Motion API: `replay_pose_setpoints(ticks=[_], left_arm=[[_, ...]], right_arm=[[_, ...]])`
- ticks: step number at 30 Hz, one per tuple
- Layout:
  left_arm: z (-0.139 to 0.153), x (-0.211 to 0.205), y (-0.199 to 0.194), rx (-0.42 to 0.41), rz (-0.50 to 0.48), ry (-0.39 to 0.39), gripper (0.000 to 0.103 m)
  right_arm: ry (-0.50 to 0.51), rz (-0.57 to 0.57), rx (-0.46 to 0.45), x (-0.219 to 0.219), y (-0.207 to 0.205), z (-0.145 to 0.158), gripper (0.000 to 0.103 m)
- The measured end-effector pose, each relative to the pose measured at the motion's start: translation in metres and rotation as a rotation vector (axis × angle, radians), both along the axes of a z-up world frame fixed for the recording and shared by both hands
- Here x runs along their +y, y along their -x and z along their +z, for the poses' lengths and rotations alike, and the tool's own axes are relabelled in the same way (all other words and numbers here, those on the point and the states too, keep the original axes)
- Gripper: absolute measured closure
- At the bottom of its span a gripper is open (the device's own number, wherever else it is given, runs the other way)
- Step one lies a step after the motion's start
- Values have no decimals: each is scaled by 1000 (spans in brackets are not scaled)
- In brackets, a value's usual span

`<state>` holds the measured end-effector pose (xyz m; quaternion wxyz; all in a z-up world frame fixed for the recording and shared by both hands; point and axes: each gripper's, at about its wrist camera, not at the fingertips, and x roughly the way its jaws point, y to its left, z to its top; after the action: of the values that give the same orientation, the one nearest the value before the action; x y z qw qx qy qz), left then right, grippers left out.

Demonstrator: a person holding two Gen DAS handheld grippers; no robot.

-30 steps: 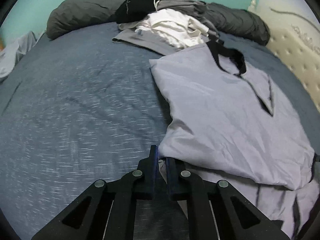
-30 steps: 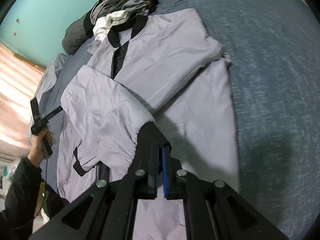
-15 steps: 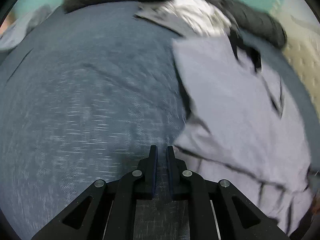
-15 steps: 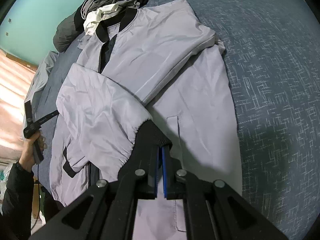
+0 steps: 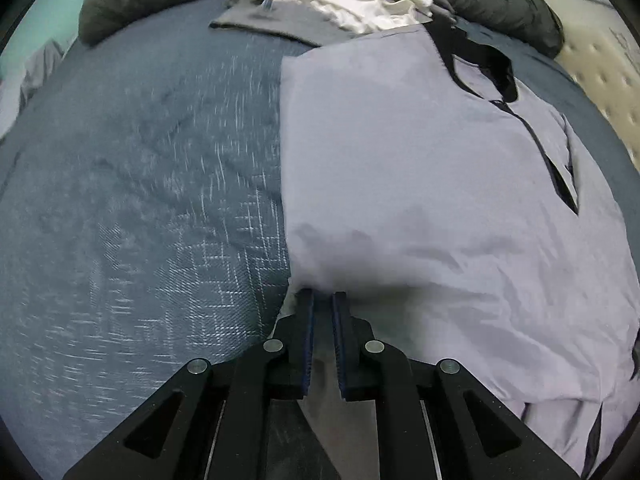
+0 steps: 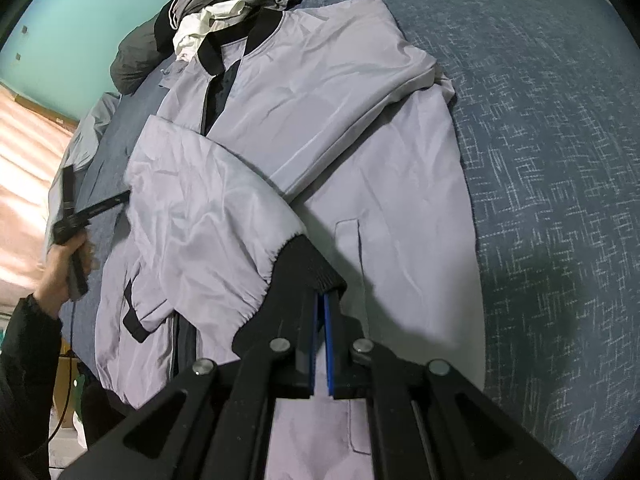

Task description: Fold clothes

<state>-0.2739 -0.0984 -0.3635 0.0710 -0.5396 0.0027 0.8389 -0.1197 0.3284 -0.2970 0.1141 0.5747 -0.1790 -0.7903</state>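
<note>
A light grey jacket point(image 5: 420, 180) with black collar and zip lies face up on the bed point(image 5: 140, 200). One sleeve point(image 6: 200, 208) is folded across its chest. My right gripper point(image 6: 323, 300) is shut on that sleeve's black ribbed cuff point(image 6: 308, 264) and holds it just above the jacket's front point(image 6: 400, 220). My left gripper point(image 5: 322, 298) points down at the sleeve's folded edge, its jaws a narrow gap apart, its tips against the fabric. The right wrist view shows it too, the left gripper point(image 6: 122, 197) touching the sleeve's far fold, held by a hand point(image 6: 64, 260).
A pile of white, grey and black clothes point(image 5: 352, 0) lies by the jacket's collar, with dark pillows point(image 5: 140, 0) behind it. A beige tufted headboard point(image 5: 600, 72) stands to the right. Blue sheet point(image 6: 540, 160) stretches beside the jacket.
The left gripper swung out over the bare sheet, then came back lower against the sleeve's folded edge. The right gripper stays shut on the cuff, almost still.
</note>
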Motion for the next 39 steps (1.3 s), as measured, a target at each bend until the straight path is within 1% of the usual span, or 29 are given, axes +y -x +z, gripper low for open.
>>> replay_pose_setpoints(ticks=[1,3,5,7,9,11,14,15,19,20,21,23,28,32,34,36,39], left_arm=[[2,-2,0,9,9,-10,92],[16,-11,-4,53,39,-47,92],[30,-28,-10,99,96,-77,92],[30,-42,-14,87,118,-94,92],[29,-46,-18,85,102,-103,92],[24,-44,-23,77,69,-132,91],[12,-38,-21,50,46,-150,74],[8,-36,-21,43,43,-159,71],[0,-39,-18,29,53,-205,72],[0,-39,-19,29,48,-204,80],[-1,-39,-19,29,43,-203,85],[5,-39,-19,52,37,-203,88],[15,-46,-29,94,88,-249,89],[12,-56,-32,73,135,-293,89],[10,-55,-32,53,136,-271,88],[9,-53,-32,40,132,-234,84],[23,-52,-35,81,129,-183,84]], right_arm=[[2,1,0,0,0,0,100],[6,1,-1,-1,1,-1,100],[12,-1,-1,2,2,-3,100],[20,-6,-6,2,3,-6,100],[26,-12,-10,2,3,-7,100],[30,-17,-13,2,2,-8,100],[25,-13,-13,2,2,-7,100],[24,-12,-15,2,2,-7,100],[19,-3,-21,0,4,-6,100],[17,-1,-20,-1,4,-6,100],[16,1,-20,-1,4,-6,100],[15,1,-17,2,3,-5,100],[8,-3,-7,4,0,-4,100],[-3,5,-10,5,-2,-5,100],[-1,6,-17,7,-2,-5,100],[-32,27,-32,8,-2,-3,100],[-33,12,-28,21,-3,5,100]])
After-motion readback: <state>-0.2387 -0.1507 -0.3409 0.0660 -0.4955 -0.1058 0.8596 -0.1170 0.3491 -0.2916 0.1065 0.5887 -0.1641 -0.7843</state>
